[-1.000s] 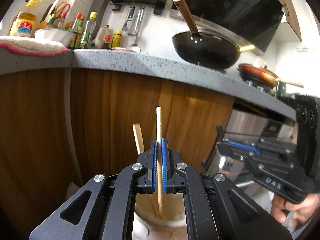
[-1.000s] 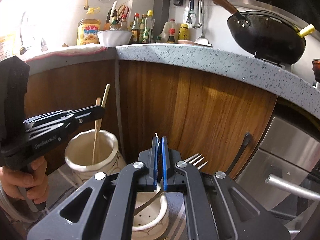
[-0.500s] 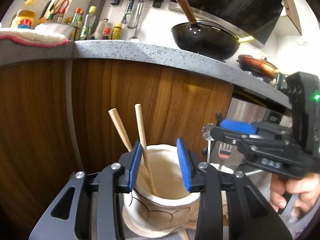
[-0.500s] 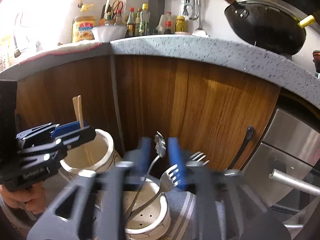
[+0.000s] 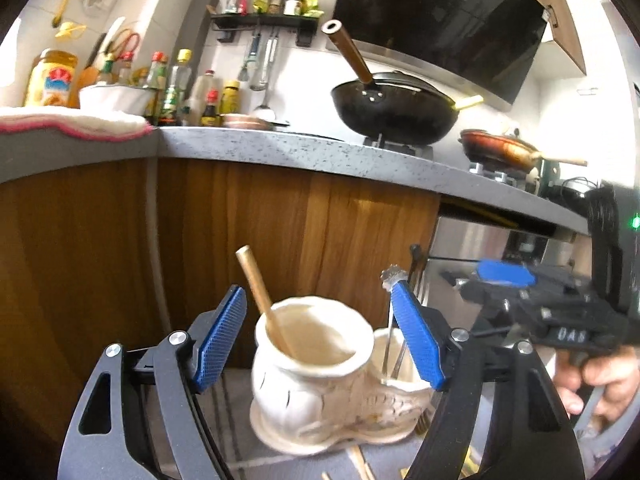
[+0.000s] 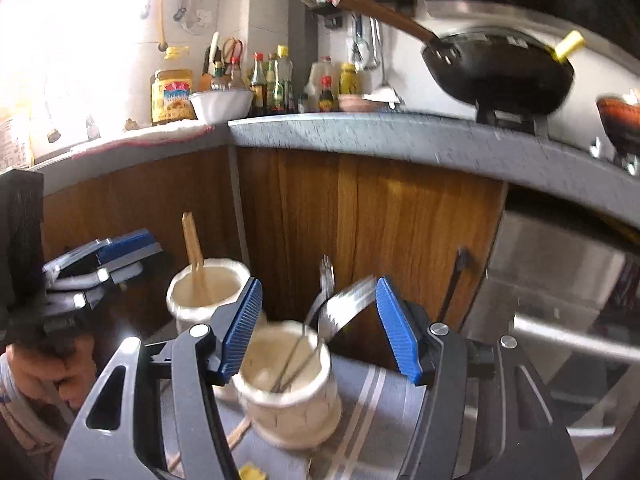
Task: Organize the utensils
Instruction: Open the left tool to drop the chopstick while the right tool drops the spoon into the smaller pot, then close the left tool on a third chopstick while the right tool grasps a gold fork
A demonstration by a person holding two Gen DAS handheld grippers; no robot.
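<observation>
A cream two-cup ceramic holder (image 5: 320, 384) stands on a striped grey cloth. Its left cup (image 6: 204, 292) holds wooden chopsticks (image 5: 260, 296) that lean left. Its right cup (image 6: 288, 380) holds metal forks (image 6: 340, 304). My left gripper (image 5: 320, 340) is open and empty, its blue pads (image 5: 220, 336) either side of the chopstick cup. My right gripper (image 6: 320, 332) is open and empty above the fork cup. It also shows at the right of the left wrist view (image 5: 516, 284).
Loose chopsticks (image 5: 360, 464) lie on the cloth (image 6: 372, 412) in front of the holder. Behind stand wooden cabinet doors (image 5: 300, 232) under a grey speckled counter (image 5: 320, 152) with a black wok (image 5: 392, 108), bottles and a bowl. A steel appliance (image 6: 560, 300) is at the right.
Both grippers have opened and drawn back. The left let go of a chopstick into the left cup; the right let go of a fork into the right cup.
</observation>
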